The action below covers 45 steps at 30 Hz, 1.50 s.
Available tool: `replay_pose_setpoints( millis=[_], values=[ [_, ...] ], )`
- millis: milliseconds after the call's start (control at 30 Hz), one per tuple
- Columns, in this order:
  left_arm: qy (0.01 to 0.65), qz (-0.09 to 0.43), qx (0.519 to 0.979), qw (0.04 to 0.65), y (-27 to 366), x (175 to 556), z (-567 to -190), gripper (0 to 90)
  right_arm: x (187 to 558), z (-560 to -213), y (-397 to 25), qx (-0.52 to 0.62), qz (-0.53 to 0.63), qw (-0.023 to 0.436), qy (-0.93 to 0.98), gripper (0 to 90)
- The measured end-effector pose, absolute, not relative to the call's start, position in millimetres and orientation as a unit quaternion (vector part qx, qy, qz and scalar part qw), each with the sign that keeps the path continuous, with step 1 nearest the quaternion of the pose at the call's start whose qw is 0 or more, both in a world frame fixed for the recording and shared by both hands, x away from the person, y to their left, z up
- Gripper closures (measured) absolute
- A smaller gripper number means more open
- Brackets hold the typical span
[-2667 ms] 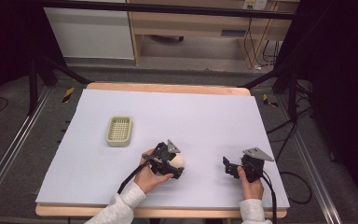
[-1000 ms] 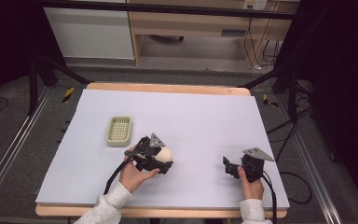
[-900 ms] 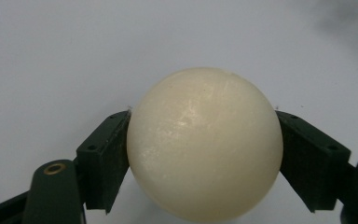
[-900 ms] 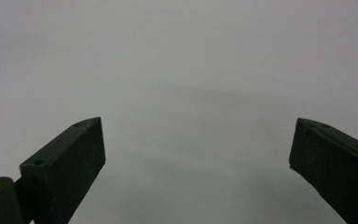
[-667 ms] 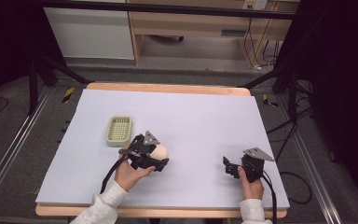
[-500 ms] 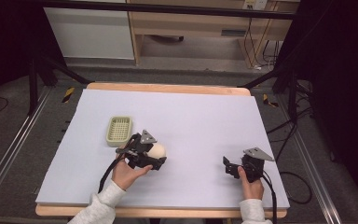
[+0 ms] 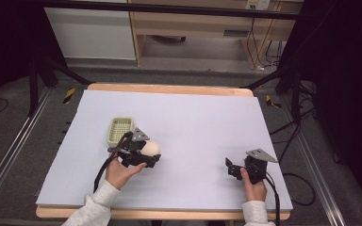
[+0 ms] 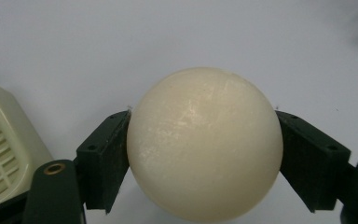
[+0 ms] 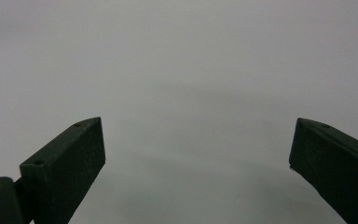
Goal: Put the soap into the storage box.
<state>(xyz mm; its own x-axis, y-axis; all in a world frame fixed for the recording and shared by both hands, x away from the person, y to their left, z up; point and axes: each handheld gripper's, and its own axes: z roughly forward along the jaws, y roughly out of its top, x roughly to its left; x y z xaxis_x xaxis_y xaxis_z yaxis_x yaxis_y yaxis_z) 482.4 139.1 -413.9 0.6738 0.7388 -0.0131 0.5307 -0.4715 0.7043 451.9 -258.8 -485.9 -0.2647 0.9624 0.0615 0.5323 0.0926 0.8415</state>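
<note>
The left gripper (image 7: pixel 147 156) has its fingers (image 8: pixel 105 161) clamped on a cream ball (image 8: pixel 204 147), one on each side of it, spread only as far as the ball's width; in the left gripper view the ball sits squarely between them, both pressed against its flanks; whether it rests on the surface below or is lifted clear cannot be told. In the high view the ball (image 7: pixel 151 149) shows at the left-centre of the tabletop (image 7: pixel 202 117), just beside the lower right corner of a pale green slotted basket (image 7: pixel 120 130); the same basket (image 8: pixel 4 149) shows at the left edge of the left gripper view, close to the left finger but apart from it. The left hand (image 7: pixel 120 173) grips the tool from below, its pale sleeve (image 7: pixel 92 212) coming in from the bottom edge.

The right gripper (image 7: pixel 231 168) lies low over the tabletop near its lower right, well apart from the ball and basket; its fingers (image 9: pixel 70 161) stand wide apart with nothing between them, only plain pale surface ahead; the right hand (image 7: pixel 253 183) holds it and a black cable (image 7: pixel 275 202) trails back from it.

Beyond the tabletop's far edge stand a white cabinet (image 7: pixel 92 33) and a wooden shelf unit (image 7: pixel 202 23); nothing lies between the two grippers.
</note>
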Motion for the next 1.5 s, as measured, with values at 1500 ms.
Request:
replay_pose_setpoints(
  millis=[1500],
  values=[
    [0.442, 0.177, 0.806, 0.352, 185.8, 522.1, -401.9, 23.0, 451.6, -485.9, -258.8, 0.542, 0.4, 0.269, 0.688, 3.8]
  ],
)
